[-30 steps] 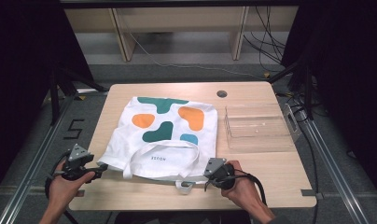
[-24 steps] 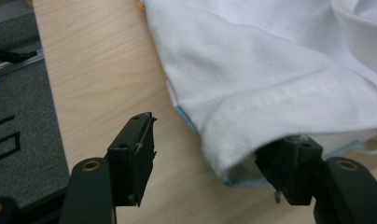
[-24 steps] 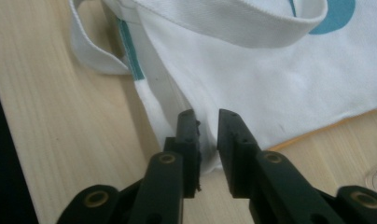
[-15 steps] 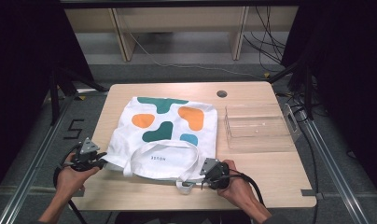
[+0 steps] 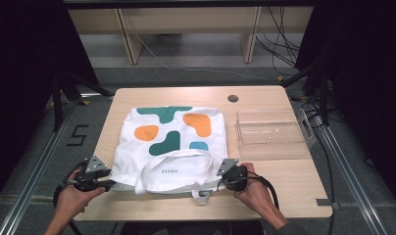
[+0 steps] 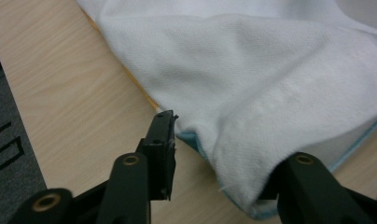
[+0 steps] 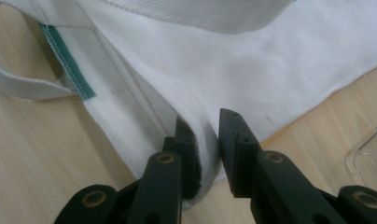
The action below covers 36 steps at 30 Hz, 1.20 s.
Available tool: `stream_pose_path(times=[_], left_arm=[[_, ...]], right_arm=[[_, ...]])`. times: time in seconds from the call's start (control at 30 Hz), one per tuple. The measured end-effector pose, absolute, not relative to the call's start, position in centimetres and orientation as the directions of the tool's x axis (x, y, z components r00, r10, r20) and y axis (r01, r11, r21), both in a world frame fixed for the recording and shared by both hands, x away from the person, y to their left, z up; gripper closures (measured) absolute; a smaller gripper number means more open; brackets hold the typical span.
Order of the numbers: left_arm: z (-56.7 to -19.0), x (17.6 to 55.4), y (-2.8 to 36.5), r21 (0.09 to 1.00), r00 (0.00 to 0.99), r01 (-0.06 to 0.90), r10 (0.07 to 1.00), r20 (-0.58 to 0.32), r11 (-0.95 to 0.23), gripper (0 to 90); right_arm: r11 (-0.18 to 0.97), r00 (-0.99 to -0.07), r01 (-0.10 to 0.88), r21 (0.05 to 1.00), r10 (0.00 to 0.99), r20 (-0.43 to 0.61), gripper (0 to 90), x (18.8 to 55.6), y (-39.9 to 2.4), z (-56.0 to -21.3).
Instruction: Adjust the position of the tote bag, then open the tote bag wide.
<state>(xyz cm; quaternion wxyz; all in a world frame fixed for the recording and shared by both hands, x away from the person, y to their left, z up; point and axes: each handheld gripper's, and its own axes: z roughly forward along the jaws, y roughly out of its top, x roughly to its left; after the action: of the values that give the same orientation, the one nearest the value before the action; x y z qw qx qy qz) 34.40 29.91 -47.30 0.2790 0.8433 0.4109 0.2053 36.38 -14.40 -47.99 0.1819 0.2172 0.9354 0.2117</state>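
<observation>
A white tote bag (image 5: 171, 137) with teal and orange shapes lies flat on the wooden table (image 5: 284, 188), its handles (image 5: 179, 154) toward the person. My left gripper (image 5: 108, 183) is at the bag's near left corner. In the left gripper view (image 6: 219, 149) its jaws stand apart around that corner of the cloth (image 6: 270, 93) and have just been opening. My right gripper (image 5: 219, 181) is at the near right corner. In the right gripper view (image 7: 205, 121) its jaws have just been closing and pinch a fold of the cloth (image 7: 224, 60).
A clear plastic tray (image 5: 269, 132) stands on the table right of the bag, and its corner (image 7: 369, 154) is close to my right gripper. A dark round grommet (image 5: 233, 98) sits near the far edge. A handle loop (image 5: 201, 196) hangs toward the front edge.
My left gripper has moved a little to the right, up to the bag's near left corner. The right gripper has stayed at the near right corner.
</observation>
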Motion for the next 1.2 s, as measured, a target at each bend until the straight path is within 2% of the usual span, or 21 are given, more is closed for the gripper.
stream_pose_path(times=[0.17, 0.2, 0.23, 0.33, 0.37, 0.47, 0.57, 0.6, 0.63, 0.67, 0.7, 0.73, 0.83, 0.93, 1.1, 1.2], left_arm=[[-47.8, 35.4, 29.5, 0.624, 0.6, 0.569, 0.789, 0.13, -0.536, 55.8], [-47.9, 35.5, 29.5, 0.615, 0.606, 0.574, 0.785, 0.125, -0.541, 64.0], [-47.9, 35.7, 29.5, 0.599, 0.614, 0.576, 0.778, 0.132, -0.556, 64.0], [-47.7, 35.4, 29.0, 0.583, 0.634, 0.561, 0.758, 0.154, -0.588, 77.1], [-47.6, 35.2, 28.7, 0.576, 0.643, 0.554, 0.748, 0.162, -0.601, 78.0], [-47.6, 34.7, 28.2, 0.573, 0.648, 0.538, 0.738, 0.188, -0.618, 79.2], [-47.4, 34.0, 28.2, 0.583, 0.657, 0.543, 0.739, 0.152, -0.604, 79.4], [-47.0, 33.9, 28.3, 0.561, 0.684, 0.554, 0.72, 0.115, -0.615, 79.4], [-47.0, 33.6, 28.3, 0.572, 0.676, 0.544, 0.725, 0.136, -0.614, 79.4], [-47.2, 33.5, 28.0, 0.594, 0.655, 0.546, 0.743, 0.136, -0.59, 79.4], [-47.0, 33.3, 28.0, 0.587, 0.663, 0.548, 0.737, 0.13, -0.596, 79.4], [-46.9, 33.2, 28.0, 0.59, 0.666, 0.55, 0.737, 0.118, -0.591, 79.5], [-46.9, 33.1, 28.0, 0.595, 0.667, 0.539, 0.733, 0.131, -0.596, 79.6], [-46.4, 33.0, 28.3, 0.598, 0.683, 0.538, 0.723, 0.104, -0.594, 79.8], [-45.7, 33.1, 28.6, 0.626, 0.657, 0.566, 0.752, 0.052, -0.537, 79.9], [-44.8, 33.2, 28.6, 0.626, 0.655, 0.565, 0.753, 0.056, -0.538, 80.3]], right_arm=[[0.814, -0.847, 0.329, 0.479, 0.478, -0.231, 77.3, 36.8, -14.6, -48.1], [0.807, -0.841, 0.342, 0.482, 0.492, -0.226, 79.8, 36.7, -14.7, -48.0], [0.807, -0.841, 0.342, 0.482, 0.492, -0.226, 79.8, 36.7, -14.7, -48.0], [0.8, -0.84, 0.351, 0.486, 0.498, -0.213, 81.9, 36.8, -15.0, -47.8], [0.803, -0.845, 0.341, 0.489, 0.49, -0.214, 82.2, 36.9, -15.0, -47.8], [0.793, -0.832, 0.363, 0.49, 0.512, -0.213, 83.2, 36.9, -15.3, -47.4], [0.772, -0.82, 0.376, 0.513, 0.535, -0.204, 83.8, 37.1, -15.7, -46.9], [0.768, -0.823, 0.362, 0.529, 0.53, -0.206, 83.9, 37.2, -15.9, -46.8], [0.77, -0.83, 0.357, 0.529, 0.522, -0.199, 84.0, 37.4, -16.2, -46.5], [0.747, -0.819, 0.392, 0.537, 0.55, -0.166, 84.0, 37.2, -16.2, -46.4], [0.765, -0.837, 0.346, 0.543, 0.514, -0.191, 84.0, 37.6, -16.5, -46.2], [0.748, -0.808, 0.374, 0.548, 0.553, -0.203, 84.1, 37.3, -16.5, -45.9], [0.746, -0.806, 0.356, 0.563, 0.55, -0.219, 84.1, 37.3, -16.7, -45.6], [0.726, -0.811, 0.378, 0.574, 0.559, -0.173, 84.5, 37.2, -16.7, -44.9], [0.732, -0.815, 0.359, 0.579, 0.548, -0.188, 84.9, 37.5, -17.1, -43.2], [0.723, -0.816, 0.358, 0.591, 0.549, -0.178, 85.0, 37.5, -17.1, -42.3]])
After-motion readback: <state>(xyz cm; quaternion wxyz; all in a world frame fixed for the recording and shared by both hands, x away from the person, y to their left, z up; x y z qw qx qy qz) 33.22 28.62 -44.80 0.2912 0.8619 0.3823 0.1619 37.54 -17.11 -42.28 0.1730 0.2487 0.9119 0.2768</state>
